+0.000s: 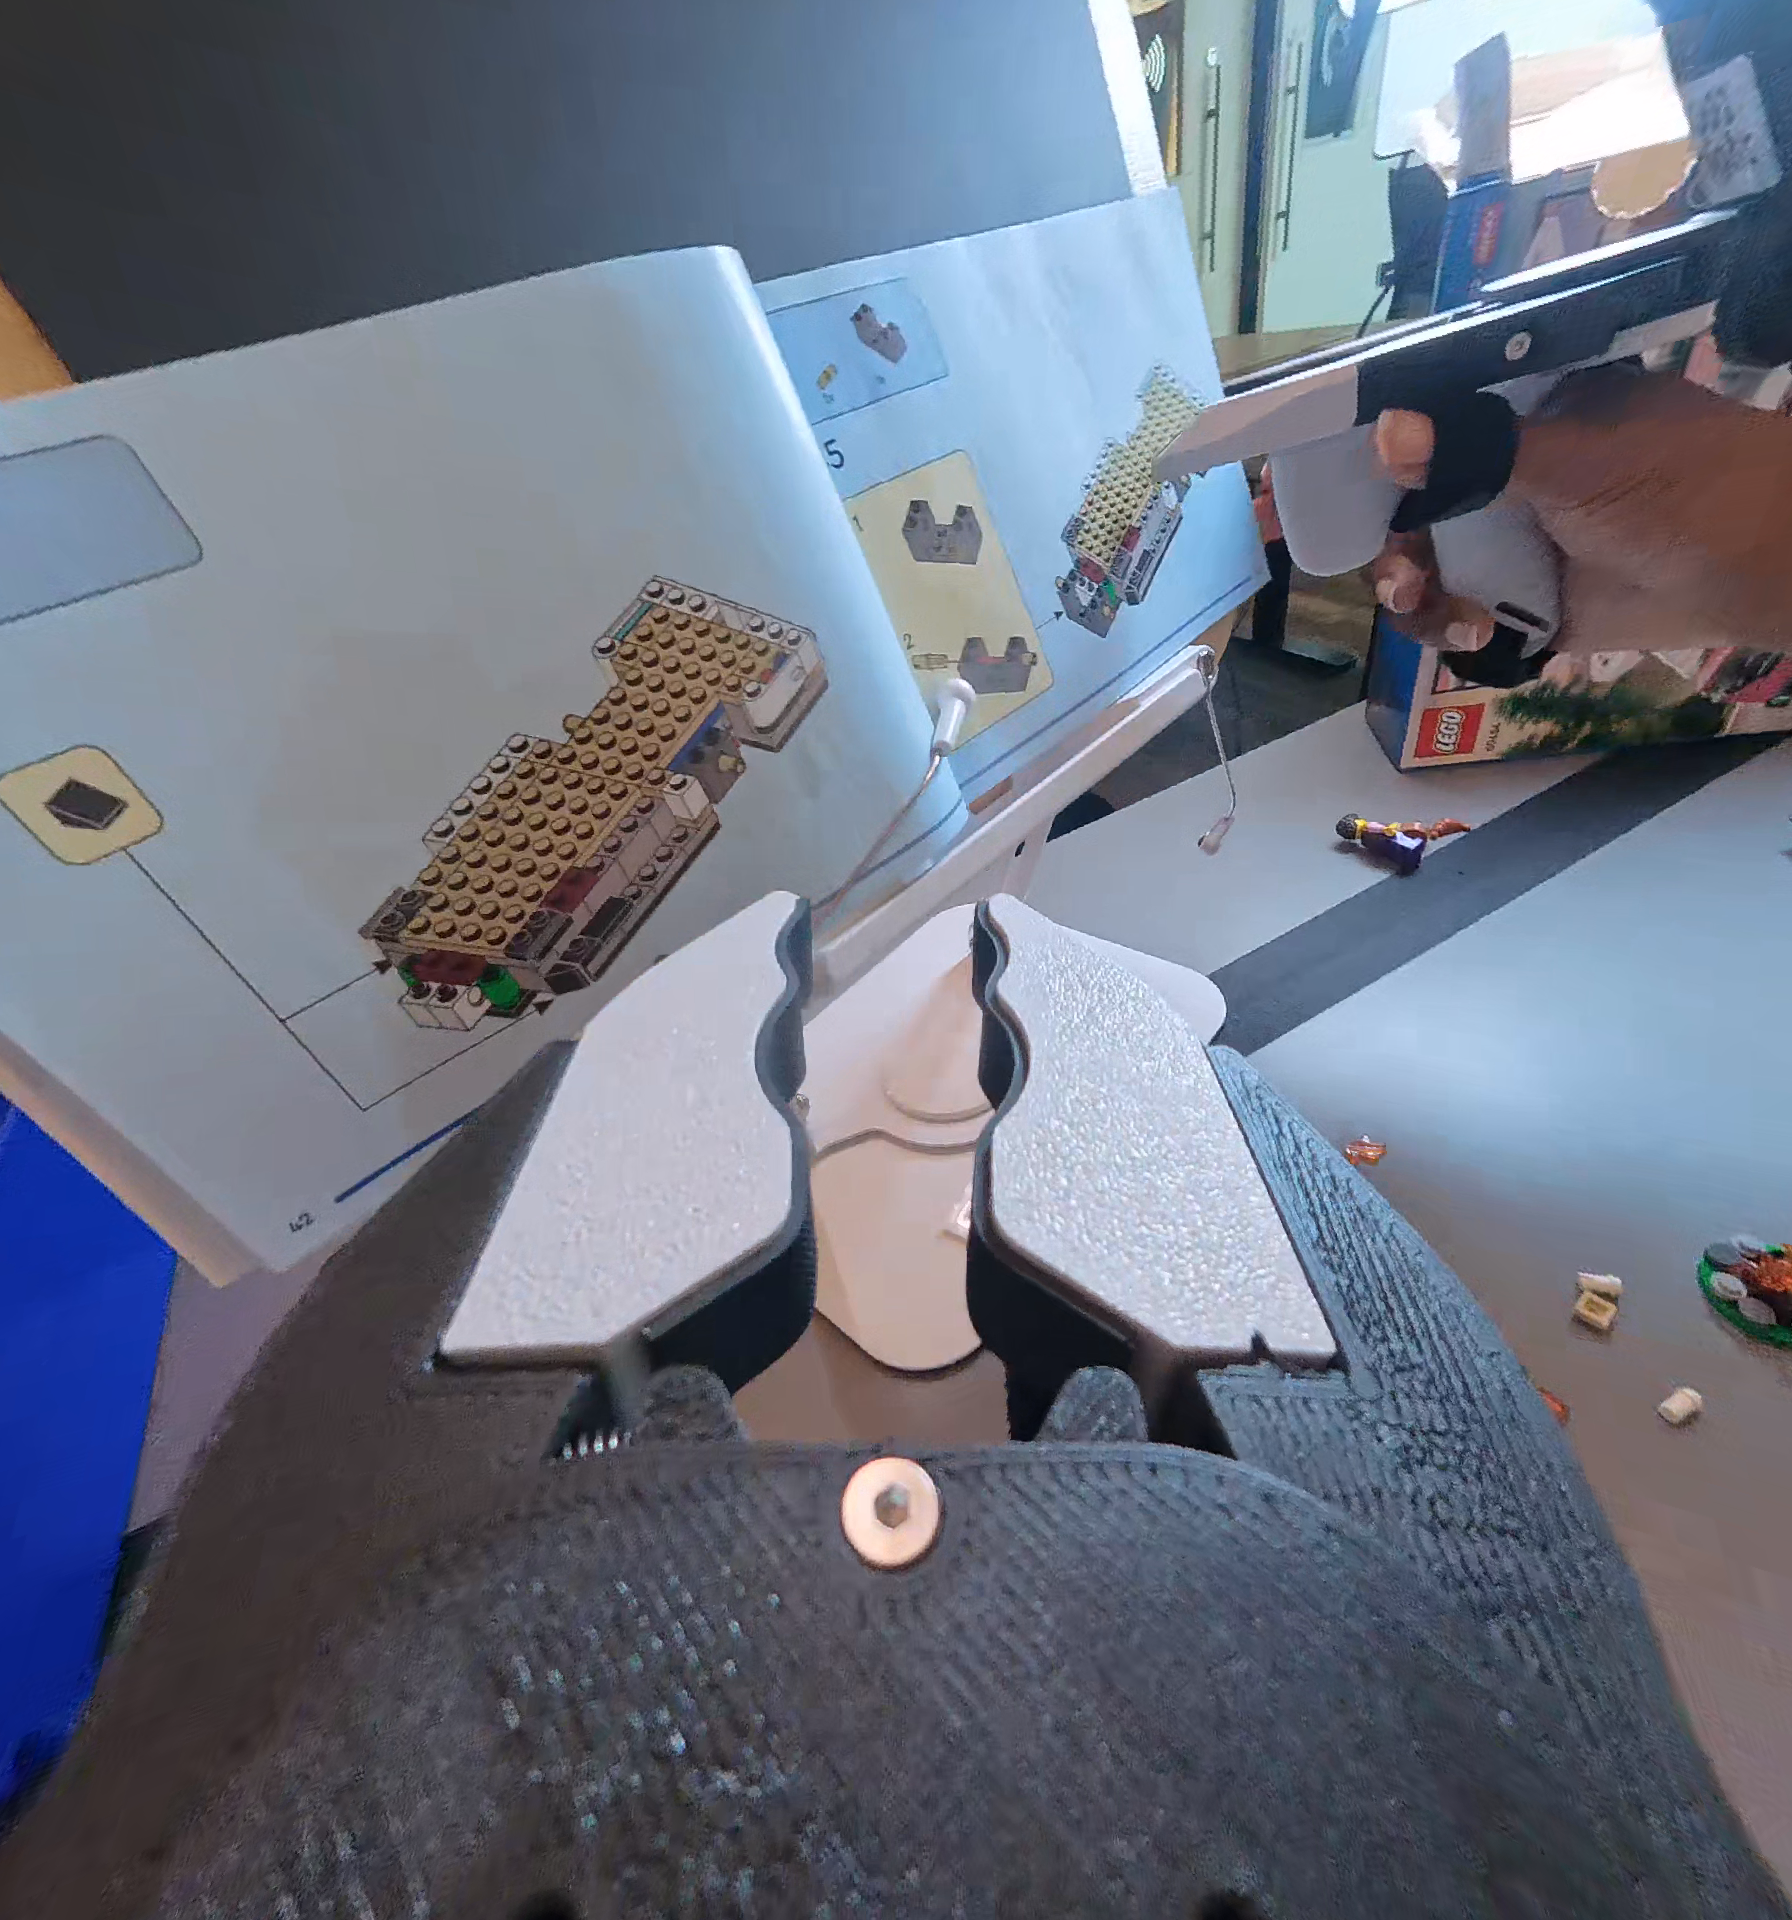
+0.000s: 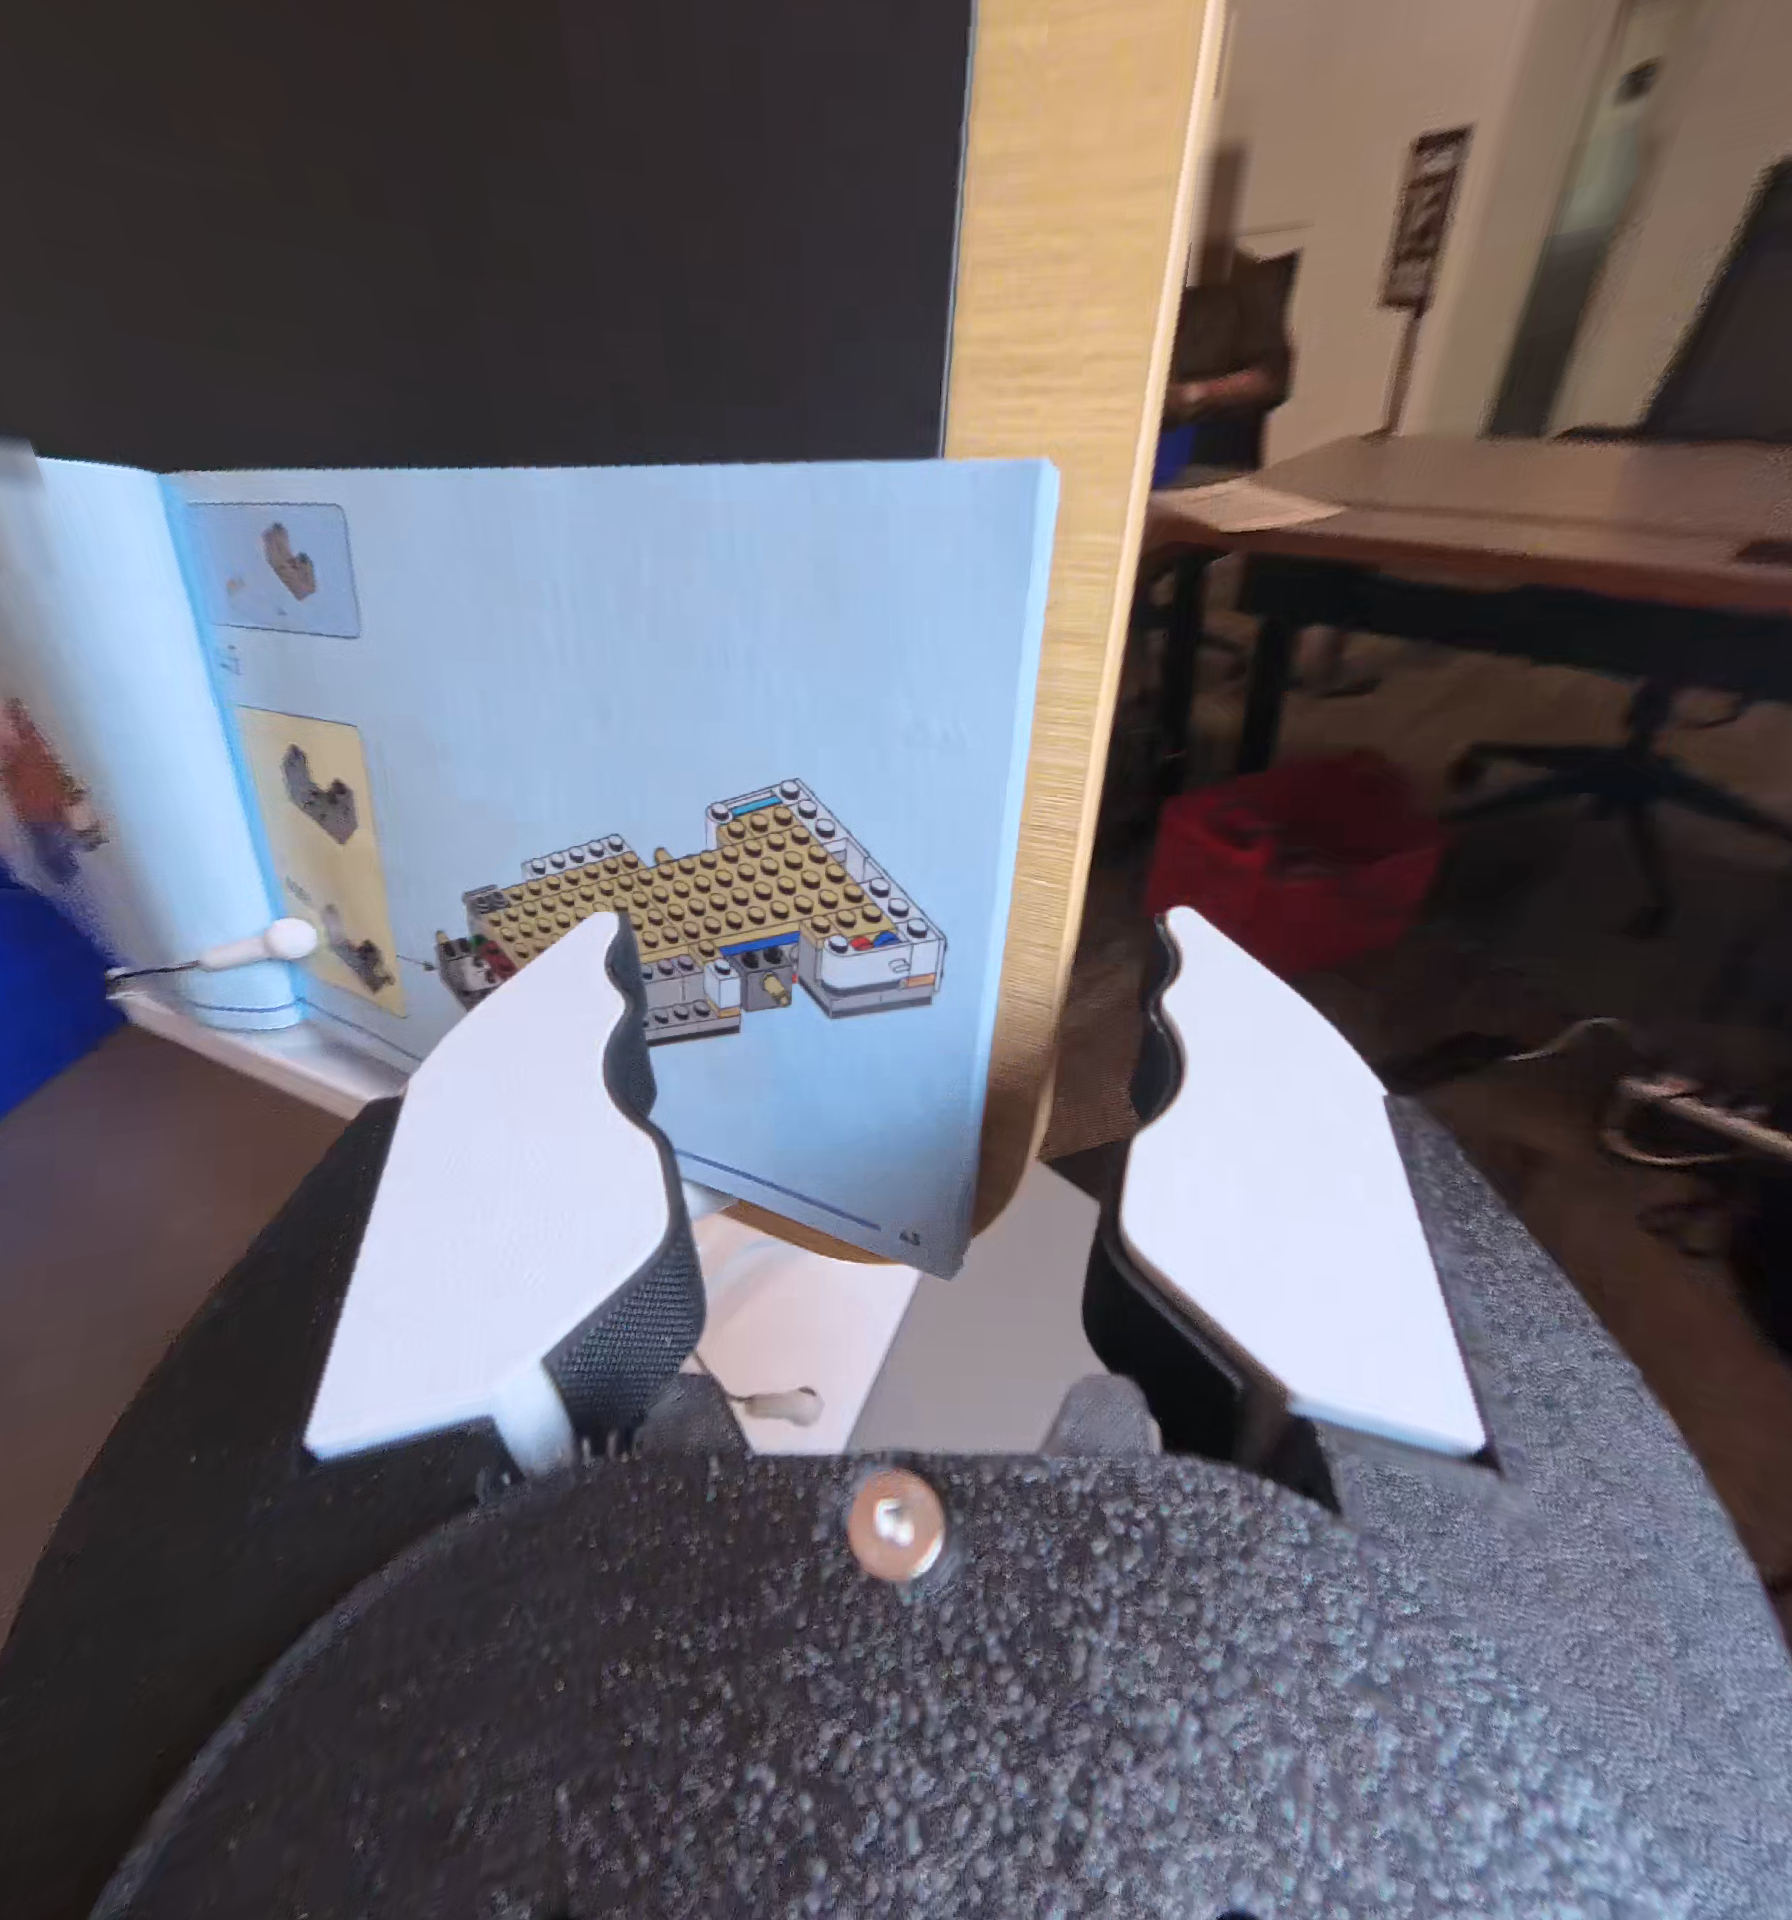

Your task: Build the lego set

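Pale-blue brick-building instruction booklet (image 2: 663, 644) propped open on white metal book stand (image 1: 1058, 769), wire page-holders pinning pages for reading.
Left tool (image 1: 887, 935) straddles the stand's ledge, jaws part-open, gripping nothing; right tool (image 2: 892, 966) gapes wide, empty, before the right page.

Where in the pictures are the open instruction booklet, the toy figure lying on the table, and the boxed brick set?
instruction booklet (image 1: 435, 582), left wrist view, left page.
toy figure (image 1: 1385, 834), left wrist view, purple body.
boxed brick set (image 1: 1619, 712), left wrist view, front face.

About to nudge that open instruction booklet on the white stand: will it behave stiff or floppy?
Likely floppy: the booklet's left page already curls forward. Probably light, thin paper. It leans on the white stand, so a push may tip or slide it off.
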Tool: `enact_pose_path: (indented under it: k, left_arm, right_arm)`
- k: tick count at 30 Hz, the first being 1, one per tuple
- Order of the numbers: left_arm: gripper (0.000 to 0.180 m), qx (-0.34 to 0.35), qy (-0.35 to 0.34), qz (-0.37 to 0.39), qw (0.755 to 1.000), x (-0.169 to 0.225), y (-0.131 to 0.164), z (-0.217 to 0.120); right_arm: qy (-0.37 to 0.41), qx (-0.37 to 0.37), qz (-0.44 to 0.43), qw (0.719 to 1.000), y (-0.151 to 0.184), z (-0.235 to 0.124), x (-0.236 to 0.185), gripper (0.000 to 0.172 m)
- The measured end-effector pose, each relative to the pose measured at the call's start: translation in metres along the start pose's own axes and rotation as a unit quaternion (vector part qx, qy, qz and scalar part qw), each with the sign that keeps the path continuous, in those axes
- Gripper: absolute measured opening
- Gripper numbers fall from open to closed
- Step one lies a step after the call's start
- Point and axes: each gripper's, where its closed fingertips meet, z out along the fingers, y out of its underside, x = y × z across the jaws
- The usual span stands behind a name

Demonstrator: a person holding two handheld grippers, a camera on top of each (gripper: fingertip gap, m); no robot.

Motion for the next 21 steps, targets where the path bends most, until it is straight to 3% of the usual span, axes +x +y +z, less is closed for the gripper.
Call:
enact_pose_path:
  k: [2,7,10,15,18,21]
  left_arm:
    - [0.030,0.003,-0.007,-0.006,1.000,-0.005,0.001,0.000]
    - [0.029,-0.009,-0.007,0.035,0.999,-0.010,0.001,0.006]
    - [0.029,-0.025,-0.005,0.063,0.998,-0.011,-0.002,0.016]
    - [0.030,-0.076,-0.002,0.138,0.988,-0.015,0.004,0.034]
    - [0.031,-0.104,-0.002,0.169,0.980,-0.018,0.013,0.047]
    - [0.020,-0.107,-0.013,0.189,0.976,-0.025,0.014,0.055]
  right_arm:
    - [-0.024,-0.009,0.014,1.000,0.003,0.003,-0.005,0.085]
    - [0.025,0.010,-0.026,0.999,0.010,-0.017,-0.011,0.068]
    - [0.069,-0.012,-0.065,0.995,0.010,-0.021,-0.011,0.080]
    - [0.148,0.019,-0.226,0.962,-0.016,-0.037,-0.030,0.080]
    - [0.149,-0.004,-0.259,0.954,-0.018,-0.029,-0.040,0.084]
    - [0.153,-0.011,-0.260,0.953,-0.020,-0.025,-0.042,0.085]
